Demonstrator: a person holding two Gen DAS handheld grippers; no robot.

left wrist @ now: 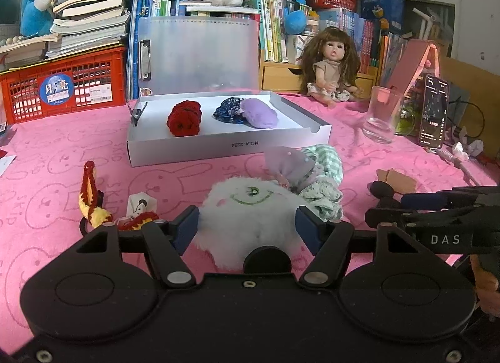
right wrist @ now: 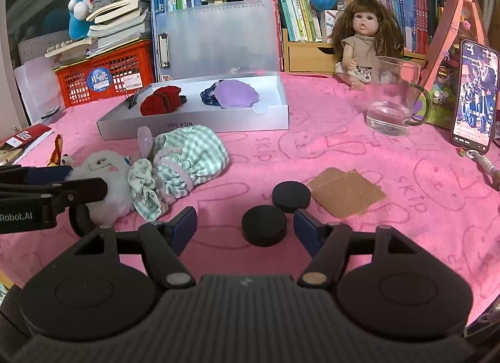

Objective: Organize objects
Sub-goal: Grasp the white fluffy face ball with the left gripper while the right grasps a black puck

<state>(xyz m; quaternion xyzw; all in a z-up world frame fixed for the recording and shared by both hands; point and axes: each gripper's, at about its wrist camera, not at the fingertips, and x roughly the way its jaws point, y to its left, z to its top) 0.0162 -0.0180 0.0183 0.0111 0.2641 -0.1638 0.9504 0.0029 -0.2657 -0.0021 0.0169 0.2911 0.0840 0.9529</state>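
In the left wrist view, at the far left of the frame, a red crate (left wrist: pixel 62 88) stood at the back of the bench (left wrist: pixel 62 150), which was covered with a pink cloth. Lower left, a small red and yellow knitted piece (left wrist: pixel 89 194) lay on the cloth. In the centre, the white tray (left wrist: pixel 225 144) held a red scrunchie (left wrist: pixel 184 117), a dark blue scrunchie (left wrist: pixel 226 109) and a purple scrunchie (left wrist: pixel 259 113), the last two touching each other. Below the tray, the white fluffy toy (left wrist: pixel 247 216) lay between the two blue pads of the left claw (left wrist: pixel 247 230). The pads stood at both sides of the fur; I cannot tell if they pressed on it. Just behind the toy, to the right, lay the green checked cloth bundle (left wrist: pixel 325 184). In the upper right a doll (left wrist: pixel 331 66) sat, and a glass mug (left wrist: pixel 382 113) and a phone (left wrist: pixel 432 109) stood near it.

In the right wrist view, the left claw entered from the left edge, next to the white fluffy toy (right wrist: pixel 103 181). In the lower centre, the right claw (right wrist: pixel 245 228) was released: its pads stood apart, and a black round disc (right wrist: pixel 264 229) lay on the cloth between them without touching them. A second black disc (right wrist: pixel 291 196) lay just behind it, and a brown paper piece (right wrist: pixel 347 195) was near, to the right.
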